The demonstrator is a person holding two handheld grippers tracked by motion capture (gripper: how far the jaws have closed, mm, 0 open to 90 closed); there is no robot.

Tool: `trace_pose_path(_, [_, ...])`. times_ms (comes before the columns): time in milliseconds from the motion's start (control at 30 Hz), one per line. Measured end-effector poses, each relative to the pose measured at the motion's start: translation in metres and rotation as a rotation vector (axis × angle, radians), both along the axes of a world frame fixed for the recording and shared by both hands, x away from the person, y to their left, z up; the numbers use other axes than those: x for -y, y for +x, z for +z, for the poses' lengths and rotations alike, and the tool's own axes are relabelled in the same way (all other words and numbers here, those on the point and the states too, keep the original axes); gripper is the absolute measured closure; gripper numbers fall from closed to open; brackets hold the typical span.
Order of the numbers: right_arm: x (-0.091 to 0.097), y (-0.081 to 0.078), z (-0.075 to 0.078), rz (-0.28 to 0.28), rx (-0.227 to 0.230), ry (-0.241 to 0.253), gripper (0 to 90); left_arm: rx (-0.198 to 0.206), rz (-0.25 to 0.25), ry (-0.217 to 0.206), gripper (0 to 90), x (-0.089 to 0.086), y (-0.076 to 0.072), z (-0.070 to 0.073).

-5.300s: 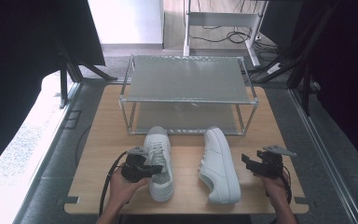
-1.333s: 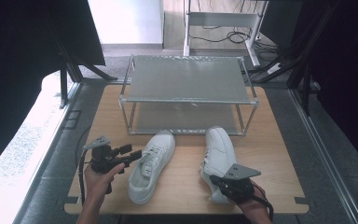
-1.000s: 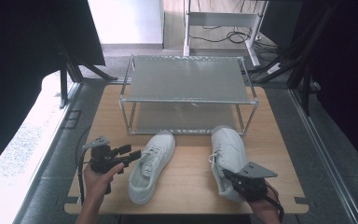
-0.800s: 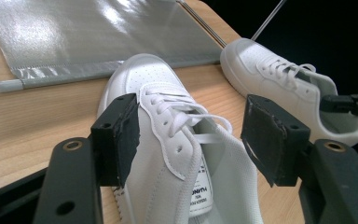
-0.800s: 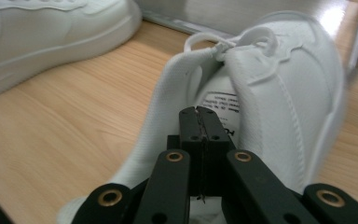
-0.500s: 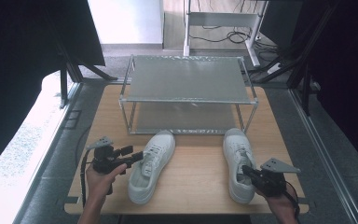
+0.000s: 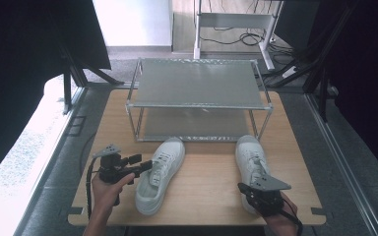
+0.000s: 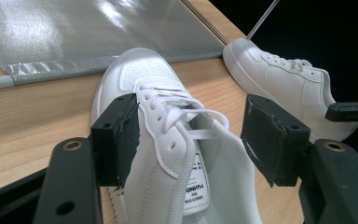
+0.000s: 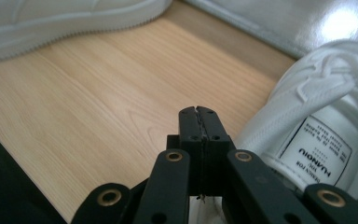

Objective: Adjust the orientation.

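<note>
The left gripper [image 8: 191, 154] view shows its jaws spread around the left shoe [image 8: 168, 154] on the surface [image 7: 202, 187]; the right gripper [image 9: 198, 116] view shows jaws pressed together beside the right shoe [image 9: 317, 126].

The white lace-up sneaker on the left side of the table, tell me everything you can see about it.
The white low-top sneaker looks like smooth leather, with a perforated toe cap, white laces, a thick white sole and a printed label inside its tongue. It lies on the light wooden table, toe pointing toward the silver metal two-tier rack, heel toward the person, angled slightly. The left gripper straddles its collar with open jaws; one pad sits against the shoe's side, the other stands clear.
</note>
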State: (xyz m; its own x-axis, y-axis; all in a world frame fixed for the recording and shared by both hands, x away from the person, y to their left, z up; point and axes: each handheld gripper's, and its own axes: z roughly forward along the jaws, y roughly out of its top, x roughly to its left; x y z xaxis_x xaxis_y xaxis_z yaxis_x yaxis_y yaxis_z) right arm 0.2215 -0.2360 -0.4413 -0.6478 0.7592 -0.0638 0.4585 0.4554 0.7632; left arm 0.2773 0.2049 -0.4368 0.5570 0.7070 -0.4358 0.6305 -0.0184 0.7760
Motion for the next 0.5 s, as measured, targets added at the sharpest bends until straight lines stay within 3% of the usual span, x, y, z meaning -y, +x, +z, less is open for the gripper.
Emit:
trace_pose_path(300, [0.004, -0.002, -0.001, -0.018, -0.010, -0.042, 90.0, -0.002, -0.006, 0.003, 36.5, 0.002, 0.000, 0.000])
trace_pose_path(500, [0.014, -0.003, -0.001, -0.011, -0.022, 0.001, 90.0, 0.003, -0.007, 0.000, 36.4, 0.002, -0.002, 0.001])
